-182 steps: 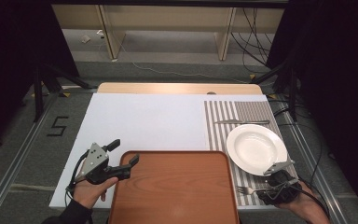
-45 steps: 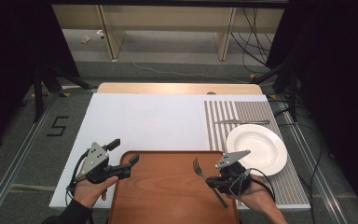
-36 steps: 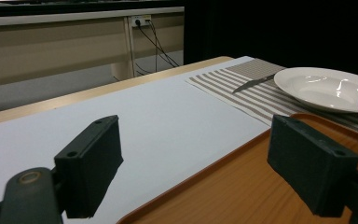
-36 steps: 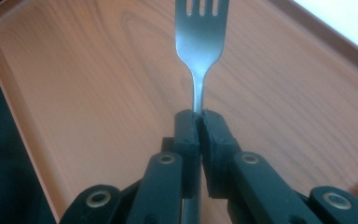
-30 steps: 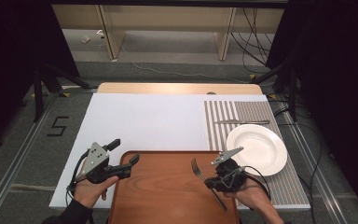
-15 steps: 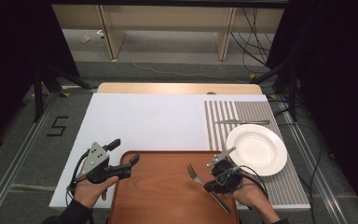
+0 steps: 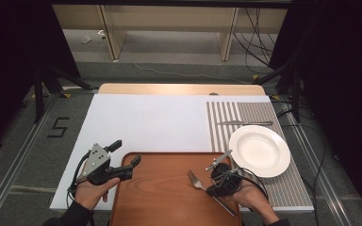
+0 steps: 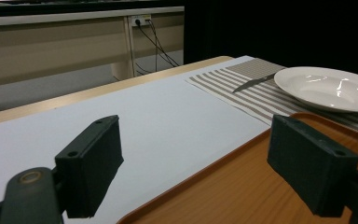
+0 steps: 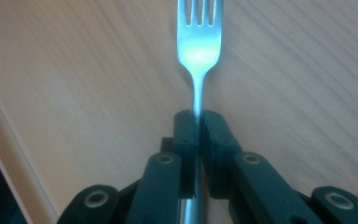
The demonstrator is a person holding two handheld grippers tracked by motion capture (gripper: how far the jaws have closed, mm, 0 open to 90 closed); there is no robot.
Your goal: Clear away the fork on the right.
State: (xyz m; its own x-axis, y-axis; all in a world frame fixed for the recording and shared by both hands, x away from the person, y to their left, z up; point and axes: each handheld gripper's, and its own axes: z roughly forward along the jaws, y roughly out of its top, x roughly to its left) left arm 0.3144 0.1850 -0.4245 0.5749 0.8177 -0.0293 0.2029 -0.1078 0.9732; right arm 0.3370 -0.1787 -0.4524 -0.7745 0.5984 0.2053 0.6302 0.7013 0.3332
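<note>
Carried leftward from beside the plate (image 7: 259, 150), the fork (image 7: 196, 179) now sits over the tray (image 7: 160, 197), clamped in the right gripper (image 7: 213, 182); left gripper (image 7: 127, 162) gapes empty.

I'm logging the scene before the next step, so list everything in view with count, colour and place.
fork: one, silver, over the tray, handle clamped in the right tool.
tray: one, brown wood, near edge of the table.
plate: one, white, on the striped mat, right of the tray.
knife: one, silver, on the mat beyond the plate.
striped mat: one, grey and white, right side.
white sheet: one, covering the table.
left tool: black, open, at the tray's left edge.
right tool: black, shut on the fork.
</note>
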